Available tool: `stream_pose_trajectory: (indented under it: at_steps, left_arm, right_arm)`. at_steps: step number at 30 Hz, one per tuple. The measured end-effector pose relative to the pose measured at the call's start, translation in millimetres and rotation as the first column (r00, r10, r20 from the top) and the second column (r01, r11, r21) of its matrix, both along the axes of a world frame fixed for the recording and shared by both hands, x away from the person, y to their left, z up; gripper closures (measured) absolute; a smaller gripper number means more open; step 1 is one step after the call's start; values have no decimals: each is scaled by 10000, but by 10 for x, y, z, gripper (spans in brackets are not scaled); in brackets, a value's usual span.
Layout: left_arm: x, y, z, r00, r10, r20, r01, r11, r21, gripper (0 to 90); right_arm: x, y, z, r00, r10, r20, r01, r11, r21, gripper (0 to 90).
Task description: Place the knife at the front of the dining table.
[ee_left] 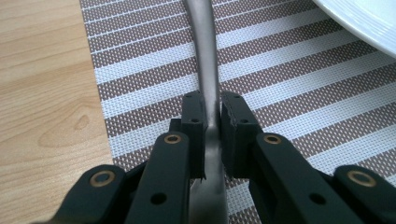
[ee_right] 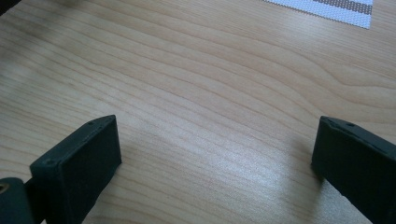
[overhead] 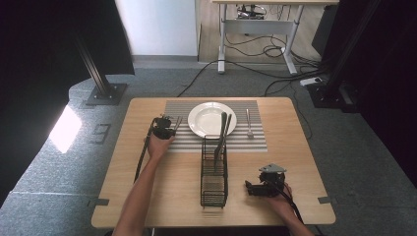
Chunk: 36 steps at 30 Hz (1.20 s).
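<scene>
My left gripper is shut on the handle of a silver utensil, low over the left part of a striped placemat. What kind of utensil it is, I cannot tell. A white plate lies just right of it. A fork rests on the mat to the right of the plate. My right gripper stands open just above bare wood near the front right, with nothing between its jaws.
A black wire cutlery basket stands mid-table between the two hands, with two utensils leaning out of its far end over the plate. The wooden table has bare wood at front left and right. A corner of the placemat lies ahead of the right gripper.
</scene>
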<state>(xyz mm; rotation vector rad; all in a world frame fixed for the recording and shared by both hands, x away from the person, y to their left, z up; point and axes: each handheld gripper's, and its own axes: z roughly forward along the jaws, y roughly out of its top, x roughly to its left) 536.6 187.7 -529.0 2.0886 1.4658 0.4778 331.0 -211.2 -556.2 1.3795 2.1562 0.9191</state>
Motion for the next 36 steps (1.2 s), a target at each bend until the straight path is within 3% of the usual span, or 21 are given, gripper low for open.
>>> stream_pose_trajectory:
  at_steps: [5, 14, 18, 22, 24, 26, 28, 36]
  left_arm:
    - [182, -3, -20, 9992, 352, 199, -349, 9993, -147, 805]
    - [520, -30, -29, 9963, 845, 179, -835, 9951, -526, 804]
    - [588, -34, -42, 9938, 1084, 247, -1064, 9918, -714, 803]
    - [555, -51, -59, 9939, 992, 479, -964, 9937, -568, 777]
    - [531, -50, -68, 9957, 757, 529, -716, 9946, -752, 654]
    - [436, -37, -56, 9948, 722, 723, -684, 9962, -541, 553]
    - [355, -11, -59, 9948, 735, 699, -695, 9959, -581, 518]
    - [74, 53, -51, 9973, 505, 533, -475, 9973, -568, 508]
  right_arm:
    - [-1, 1, 1, 10000, -14, -5, 14, 10000, 8, 13]
    - [3, 7, 0, 10000, 7, -34, -6, 10000, 29, 12]
    - [3, 8, 0, 10000, 6, -32, -6, 10000, 23, 12]
    - [3, 8, 0, 10000, 3, -30, -3, 10000, 22, 12]
    - [2, 8, 0, 10000, 4, -27, -4, 10000, 19, 13]
    - [0, 9, 1, 10000, -4, -16, 4, 10000, 14, 15]
    - [-2, 9, 1, 10000, 0, -10, 0, 10000, 14, 16]
    - [0, 10, 1, 10000, 36, -22, -36, 10000, 19, 15]
